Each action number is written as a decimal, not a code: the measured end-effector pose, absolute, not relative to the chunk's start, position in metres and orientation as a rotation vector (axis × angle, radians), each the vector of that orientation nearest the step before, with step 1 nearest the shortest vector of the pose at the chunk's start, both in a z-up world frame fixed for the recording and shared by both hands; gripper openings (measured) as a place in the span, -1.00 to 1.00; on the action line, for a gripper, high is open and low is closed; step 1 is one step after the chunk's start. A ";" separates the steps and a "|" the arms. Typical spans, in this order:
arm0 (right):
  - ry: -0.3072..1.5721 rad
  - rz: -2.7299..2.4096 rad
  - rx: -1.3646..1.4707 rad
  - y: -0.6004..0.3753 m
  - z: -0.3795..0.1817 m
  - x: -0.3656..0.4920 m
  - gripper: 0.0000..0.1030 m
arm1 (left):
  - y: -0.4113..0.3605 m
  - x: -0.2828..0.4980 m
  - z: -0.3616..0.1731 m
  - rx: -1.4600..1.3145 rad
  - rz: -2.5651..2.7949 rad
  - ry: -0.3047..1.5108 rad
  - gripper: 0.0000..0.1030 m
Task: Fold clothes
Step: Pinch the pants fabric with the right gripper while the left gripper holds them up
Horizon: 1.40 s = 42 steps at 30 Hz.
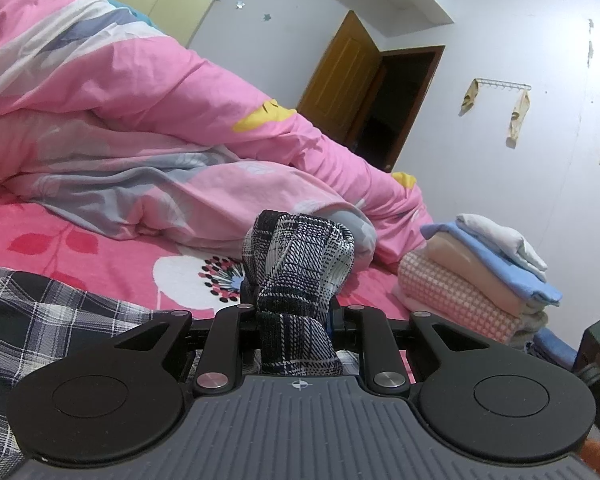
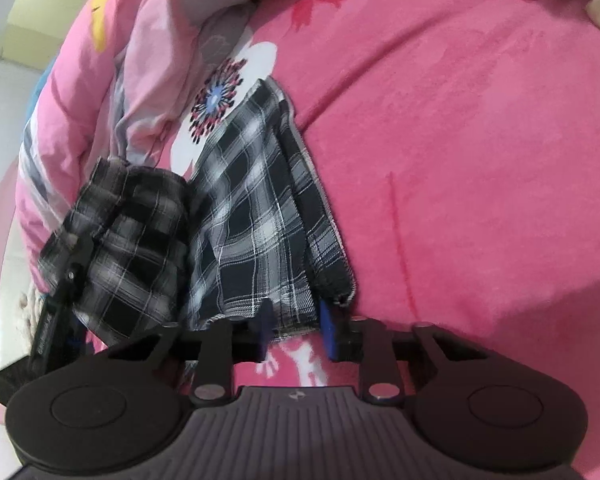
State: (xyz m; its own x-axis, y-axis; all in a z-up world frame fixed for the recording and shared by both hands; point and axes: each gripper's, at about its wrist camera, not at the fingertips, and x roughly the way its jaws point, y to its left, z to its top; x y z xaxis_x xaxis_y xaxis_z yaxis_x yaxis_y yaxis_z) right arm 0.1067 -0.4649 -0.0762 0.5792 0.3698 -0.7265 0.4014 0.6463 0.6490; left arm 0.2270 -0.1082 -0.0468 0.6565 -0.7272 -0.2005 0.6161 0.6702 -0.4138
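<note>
Plaid garment (image 2: 256, 216) lies lengthwise on pink bed (image 2: 480, 160), away from right gripper (image 2: 296, 332).

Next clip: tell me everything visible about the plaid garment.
The plaid garment is thin woven cloth, checked black, grey and white, with stitched hems. Most of it lies in a long, partly folded strip on the pink bed sheet. One end is gathered into a twisted bunch, lifted off the bed and pinched in the left tongs. Its near hem lies between the parted pads of the right tongs, which do not seem to press it.
</note>
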 end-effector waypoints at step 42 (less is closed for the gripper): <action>0.733 -0.038 -0.061 -0.417 -0.045 0.174 -0.86 | -0.108 0.230 -0.048 -0.336 -0.781 0.375 -0.63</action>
State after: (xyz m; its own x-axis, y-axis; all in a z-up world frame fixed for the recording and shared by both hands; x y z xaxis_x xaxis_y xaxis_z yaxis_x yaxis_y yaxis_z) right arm 0.1744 -0.4171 -0.0452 0.7423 -0.0563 -0.6677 0.0135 0.9975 -0.0691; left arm 0.2298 -0.1076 -0.0482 0.6510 -0.7318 -0.2016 0.6145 0.6641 -0.4258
